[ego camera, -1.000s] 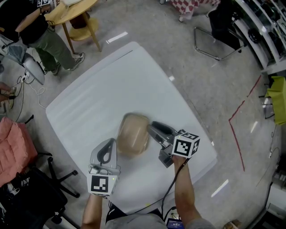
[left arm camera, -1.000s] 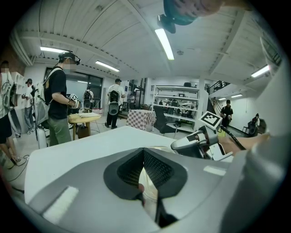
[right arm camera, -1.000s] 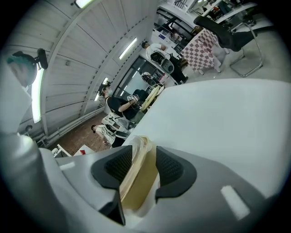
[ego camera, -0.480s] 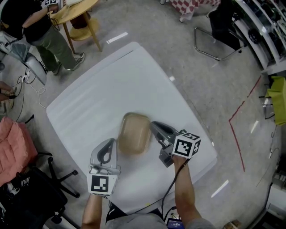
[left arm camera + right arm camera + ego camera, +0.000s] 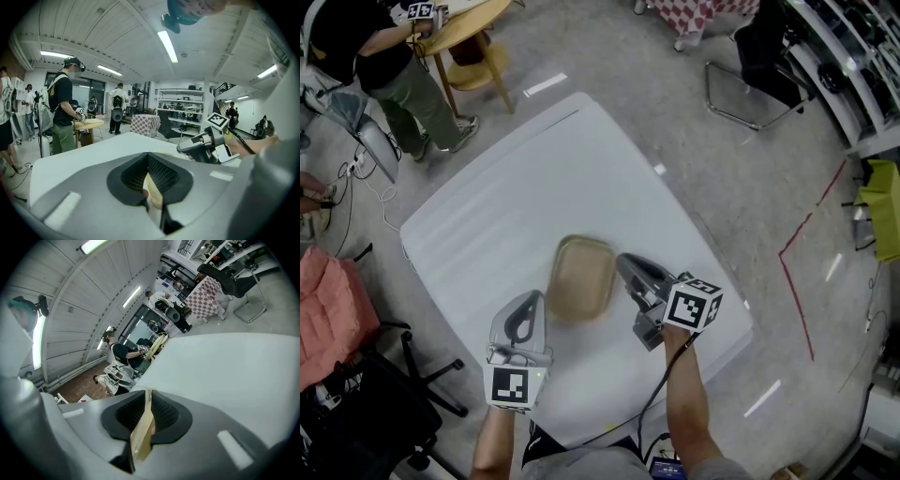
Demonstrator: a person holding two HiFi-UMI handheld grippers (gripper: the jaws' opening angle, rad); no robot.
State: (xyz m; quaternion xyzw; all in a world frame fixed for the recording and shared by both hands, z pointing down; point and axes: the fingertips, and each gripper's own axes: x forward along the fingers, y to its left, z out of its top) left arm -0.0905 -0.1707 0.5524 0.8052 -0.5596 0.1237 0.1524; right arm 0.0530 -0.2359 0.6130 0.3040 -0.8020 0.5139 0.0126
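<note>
Both grippers are pinched shut on a tan tray [image 5: 581, 278] at the near half of the white table [image 5: 487, 206]: left gripper [image 5: 534, 300] on its near-left side, right gripper [image 5: 625, 265] on its right side. A wooden table [image 5: 450, 26] and a chair [image 5: 750, 66] stand well apart. The only print is the black-and-white square markers [image 5: 692, 306]. The gripper views show the tray just as a thin strip between the jaws; the head view shows its whole shape.

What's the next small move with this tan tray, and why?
Probably lower the tan tray level onto the white table: the left gripper and right gripper each clamp an opposite rim, and bare tabletop lies beneath.
</note>
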